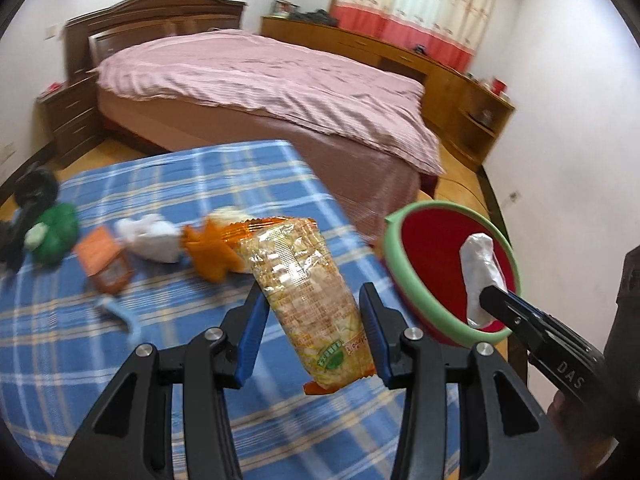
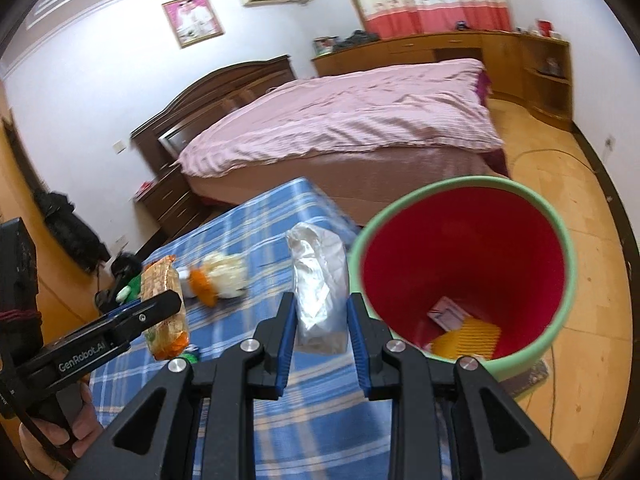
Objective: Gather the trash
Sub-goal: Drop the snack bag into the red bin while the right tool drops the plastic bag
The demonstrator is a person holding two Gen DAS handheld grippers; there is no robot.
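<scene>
My left gripper (image 1: pixel 311 298) is shut on a clear and orange snack packet (image 1: pixel 308 280), held upright above the blue plaid tablecloth (image 1: pixel 120 360). My right gripper (image 2: pixel 321 302) is shut on a crumpled silvery-white bag (image 2: pixel 318 280), just left of the red bin with the green rim (image 2: pixel 566 280). In the left wrist view the right gripper (image 1: pixel 486 294) holds that white bag (image 1: pixel 480 272) over the bin's mouth (image 1: pixel 420 304). In the right wrist view the left gripper (image 2: pixel 168 312) and its snack packet (image 2: pixel 162 284) are at the far left. A pink card (image 2: pixel 446 312) and a yellow piece (image 2: pixel 468 340) lie in the bin.
On the cloth lie an orange and cream plush (image 1: pixel 216 252), a white crumpled wad (image 1: pixel 152 236), an orange packet (image 1: pixel 106 264), a green lump (image 1: pixel 56 232) and a black object (image 1: pixel 34 192). Behind the table stands a bed with a pink cover (image 1: pixel 260 80). Right of the bin is wooden floor (image 2: pixel 560 184).
</scene>
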